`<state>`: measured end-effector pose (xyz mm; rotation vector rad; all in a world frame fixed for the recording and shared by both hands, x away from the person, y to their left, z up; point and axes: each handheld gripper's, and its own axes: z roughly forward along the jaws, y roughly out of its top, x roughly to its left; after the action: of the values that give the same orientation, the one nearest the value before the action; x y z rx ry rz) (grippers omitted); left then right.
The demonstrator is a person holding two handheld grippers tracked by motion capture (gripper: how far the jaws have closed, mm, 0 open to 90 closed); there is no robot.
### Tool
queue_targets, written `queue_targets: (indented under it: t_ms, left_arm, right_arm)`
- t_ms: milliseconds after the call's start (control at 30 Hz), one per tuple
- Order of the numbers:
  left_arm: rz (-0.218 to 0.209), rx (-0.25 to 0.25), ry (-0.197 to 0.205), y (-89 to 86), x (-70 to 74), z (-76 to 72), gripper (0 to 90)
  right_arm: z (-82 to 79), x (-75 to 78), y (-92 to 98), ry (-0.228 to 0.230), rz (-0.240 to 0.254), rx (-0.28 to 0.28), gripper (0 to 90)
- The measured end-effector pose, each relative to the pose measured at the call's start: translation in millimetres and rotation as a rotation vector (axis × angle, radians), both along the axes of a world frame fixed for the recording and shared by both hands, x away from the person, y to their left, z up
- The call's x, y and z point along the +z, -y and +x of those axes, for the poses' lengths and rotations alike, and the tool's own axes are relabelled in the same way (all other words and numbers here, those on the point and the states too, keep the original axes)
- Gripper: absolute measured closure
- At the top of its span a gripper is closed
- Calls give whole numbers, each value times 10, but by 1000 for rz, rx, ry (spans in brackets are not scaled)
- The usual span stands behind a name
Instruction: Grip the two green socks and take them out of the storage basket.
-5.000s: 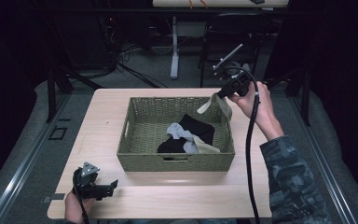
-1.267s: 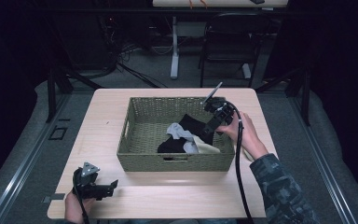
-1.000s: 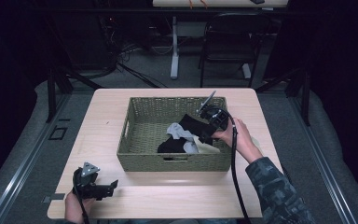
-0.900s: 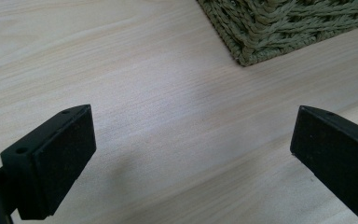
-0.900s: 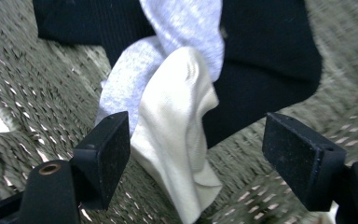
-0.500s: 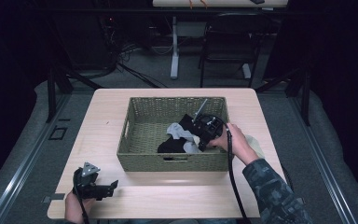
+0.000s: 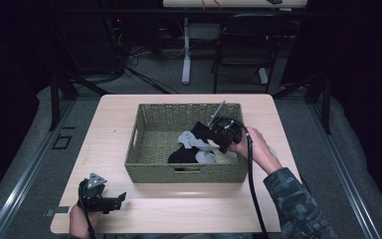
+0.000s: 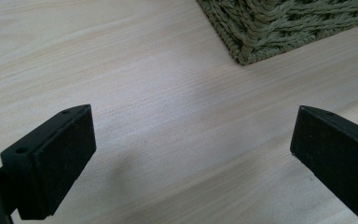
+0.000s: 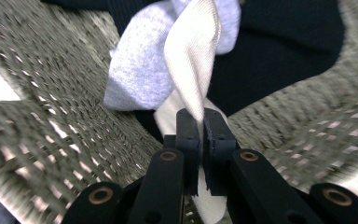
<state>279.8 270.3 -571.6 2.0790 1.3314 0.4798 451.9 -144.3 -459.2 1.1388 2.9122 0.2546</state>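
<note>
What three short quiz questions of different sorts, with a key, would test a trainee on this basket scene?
1. True or false: the right gripper has its jaws shut on the cream cloth.
2. Where does the left gripper sit? A) inside the wicker basket B) over bare table, jaws open C) on the chair
3. Name the colour of the cloth lying beside the cream one in the right gripper view.

Key: 1 true. 2 B. 3 light grey, with black cloth behind.

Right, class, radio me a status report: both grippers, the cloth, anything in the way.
Right gripper in the wicker basket, jaws just closed on the cream cloth. Left gripper open over the bare table. Grey cloth and black cloth crowd the cream one.
</note>
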Motion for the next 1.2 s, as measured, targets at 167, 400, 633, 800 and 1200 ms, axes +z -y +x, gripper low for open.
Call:
queue_targets:
  t_ms: [167,400,633,800,1200]
  left_arm:
    - [-2,0,-1,2,-1,0,0]
    - [-3,1,-2,5,-2,1,0]
    - [2,-2,-3,7,-2,2,0]
    - [4,1,1,12,-2,1,1]
    - [-1,-4,-1,5,1,1,0]
  right_arm:
    - [19,232,58,40,30,-16,866]
    - [37,478,80,82,55,-19,865]
    - [50,711,74,120,77,-19,865]
    - [49,838,73,142,81,-21,866]
    - [8,1132,133,195,109,-31,865]
